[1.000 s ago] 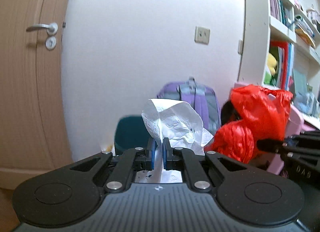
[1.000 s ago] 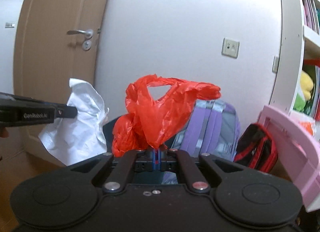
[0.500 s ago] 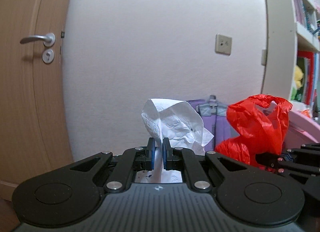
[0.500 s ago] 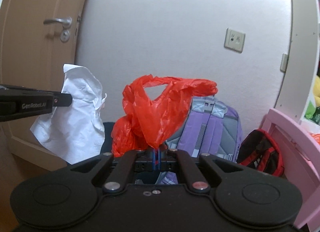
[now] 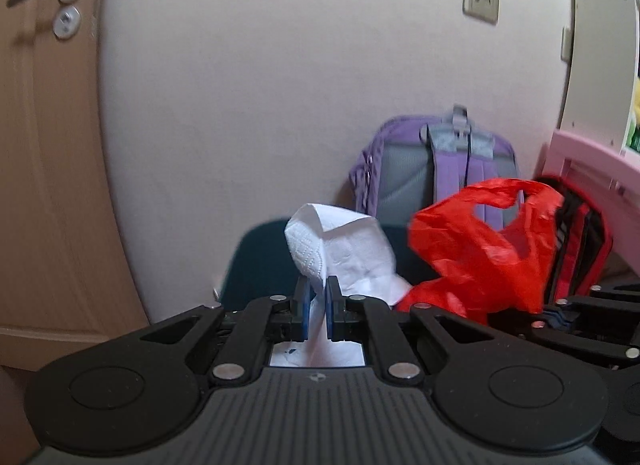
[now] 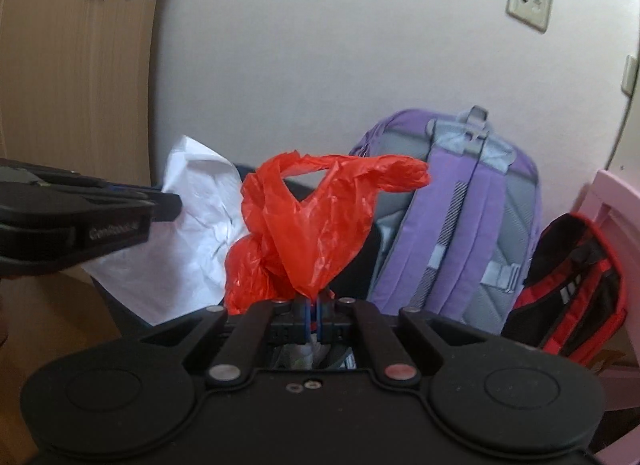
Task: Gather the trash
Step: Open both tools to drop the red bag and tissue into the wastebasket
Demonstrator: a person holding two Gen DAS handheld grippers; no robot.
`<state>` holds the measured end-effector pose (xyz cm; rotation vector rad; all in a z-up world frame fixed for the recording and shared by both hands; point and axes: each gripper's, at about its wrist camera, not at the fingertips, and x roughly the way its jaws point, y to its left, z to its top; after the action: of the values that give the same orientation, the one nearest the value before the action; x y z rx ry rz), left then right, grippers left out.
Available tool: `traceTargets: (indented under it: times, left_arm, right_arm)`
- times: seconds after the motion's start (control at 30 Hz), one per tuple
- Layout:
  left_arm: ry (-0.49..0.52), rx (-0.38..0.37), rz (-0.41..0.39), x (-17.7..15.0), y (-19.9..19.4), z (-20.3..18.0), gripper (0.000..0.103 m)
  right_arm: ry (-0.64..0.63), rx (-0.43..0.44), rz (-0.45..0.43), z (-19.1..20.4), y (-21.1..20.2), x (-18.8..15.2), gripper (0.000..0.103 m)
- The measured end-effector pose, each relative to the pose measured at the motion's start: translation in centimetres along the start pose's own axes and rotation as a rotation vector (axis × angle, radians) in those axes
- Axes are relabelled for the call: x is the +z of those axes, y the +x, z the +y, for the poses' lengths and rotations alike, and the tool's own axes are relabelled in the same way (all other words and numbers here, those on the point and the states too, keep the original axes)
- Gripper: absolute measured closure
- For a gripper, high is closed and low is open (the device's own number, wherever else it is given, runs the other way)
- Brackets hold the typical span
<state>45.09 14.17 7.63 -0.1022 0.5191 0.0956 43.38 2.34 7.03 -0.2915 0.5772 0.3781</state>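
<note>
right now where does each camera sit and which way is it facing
Left wrist: on the left gripper, facing the wall; its fingers pinch a white tissue; right gripper at the right edge.
Right wrist: on the right gripper, facing the same wall, pinching a red plastic bag; left gripper at left.
Shared: purple backpack, both pieces of trash.

Ahead of you, the dark bin (image 5: 256,265) stands against the wall, its mouth partly hidden. A purple backpack (image 6: 460,205) and a red-and-black bag (image 6: 568,285) crowd its right; the door (image 5: 44,185) bounds the left. The upper frame is bare wall.
</note>
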Motion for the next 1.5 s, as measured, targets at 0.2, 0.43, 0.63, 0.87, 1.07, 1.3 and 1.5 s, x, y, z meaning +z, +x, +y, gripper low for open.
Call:
traceTargets:
  times: [0.2, 0.43, 0.63, 0.87, 1.07, 1.3, 1.5]
  left_arm:
    - [0.03, 0.0, 0.066, -1.3, 2.1, -0.6, 0.096]
    - [0.033, -0.019, 0.123, -2.0, 3.2, -0.3, 0.096]
    - [0.028, -0.027, 0.159, -2.2, 3.4, -0.4, 0.094]
    - [0.037, -0.035, 0.167, -1.9, 2.2, -1.1, 0.052]
    - [0.038, -0.059, 0.131, -1.9, -1.2, -1.7, 0.041]
    - [0.034, -0.079, 0.097, -2.7, -6.0, -1.9, 0.031]
    - [0.031, -0.1, 0.087, -4.2, -10.0, -2.1, 0.024]
  right_arm:
    - [-0.031, 0.026, 0.074, 1.0, 1.9, -0.5, 0.1]
    - [-0.036, 0.045, 0.101, 1.1, 2.4, -0.7, 0.093]
    - [-0.017, 0.043, 0.097, 0.4, 1.7, -0.9, 0.089]
    - [0.022, 0.055, 0.081, -0.2, -0.7, -1.1, 0.083]
    - [0.045, 0.074, 0.064, -0.7, -4.1, -1.5, 0.078]
    - [0.068, 0.093, 0.047, -1.6, -8.9, -2.6, 0.068]
    - [0.081, 0.107, 0.032, -1.6, -12.5, -3.8, 0.059]
